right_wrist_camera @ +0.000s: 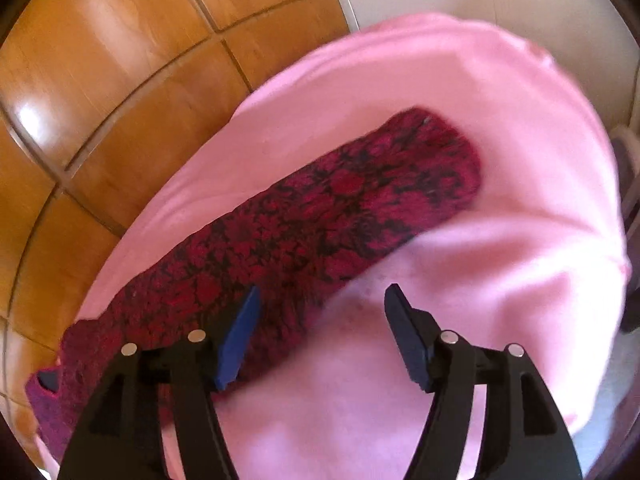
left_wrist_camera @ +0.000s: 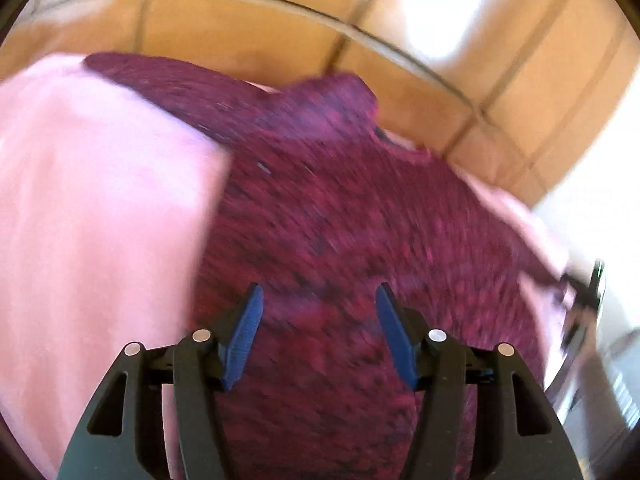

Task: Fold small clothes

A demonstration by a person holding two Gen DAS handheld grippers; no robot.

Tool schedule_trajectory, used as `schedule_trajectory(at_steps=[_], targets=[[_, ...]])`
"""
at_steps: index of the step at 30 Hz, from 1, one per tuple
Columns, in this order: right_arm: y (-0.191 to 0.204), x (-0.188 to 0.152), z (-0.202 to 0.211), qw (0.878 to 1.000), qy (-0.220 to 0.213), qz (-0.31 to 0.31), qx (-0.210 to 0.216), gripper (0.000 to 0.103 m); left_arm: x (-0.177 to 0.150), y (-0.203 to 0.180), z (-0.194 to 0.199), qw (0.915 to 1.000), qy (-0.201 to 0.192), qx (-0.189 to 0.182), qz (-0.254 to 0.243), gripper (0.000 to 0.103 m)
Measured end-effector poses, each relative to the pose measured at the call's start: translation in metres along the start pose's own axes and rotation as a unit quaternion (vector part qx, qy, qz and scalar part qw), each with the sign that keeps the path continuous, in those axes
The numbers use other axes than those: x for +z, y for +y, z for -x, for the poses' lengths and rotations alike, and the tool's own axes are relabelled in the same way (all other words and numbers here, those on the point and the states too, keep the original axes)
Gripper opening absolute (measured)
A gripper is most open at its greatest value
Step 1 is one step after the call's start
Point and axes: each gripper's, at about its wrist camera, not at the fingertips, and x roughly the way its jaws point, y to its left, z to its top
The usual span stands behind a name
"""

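While a dark red patterned garment (right_wrist_camera: 320, 220) lies spread over a pink cloth (right_wrist_camera: 500, 160), both claws hang above it with jaws apart and nothing between them. From the left wrist, the left claw (left_wrist_camera: 319, 336) points down at the middle of the blurred garment, a pink flap (left_wrist_camera: 100, 200) lying over its left side. From the right wrist, the right claw (right_wrist_camera: 322, 336) sits over the line where pink cloth overlaps the garment's near edge, leaving a long red strip showing. Tiled floor (right_wrist_camera: 100, 80) lies beyond. Judging by these views, folding looks barely under way: neither claw pinches fabric, the garment has yet to become a compact stack, and gathering remains ahead.
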Motion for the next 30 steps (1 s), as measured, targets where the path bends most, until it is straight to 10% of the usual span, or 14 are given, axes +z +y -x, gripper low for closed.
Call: schedule_trajectory(at_steps=[8,18,24,30], targets=[[0.089,-0.061,0.056,0.984,-0.012,0.151,0.094,0.07,0.078,0.106,0.005,0.9894,-0.035,0.102,0.097,0.058],[0.278,-0.216,0.072,0.88,0.07,0.384,0.271,0.071,0.191,0.207,-0.041,0.9645,-0.045,0.14,0.219,0.058],[0.296,-0.26,0.04,0.877,0.102,0.393,0.257,0.075,0.239,0.228,-0.087,0.9563,-0.037,0.176,0.231,0.058],[0.285,-0.269,0.037,0.868,0.111,0.39,0.287,0.101,0.262,0.242,-0.108,0.9461,-0.058,0.19,0.256,0.058]])
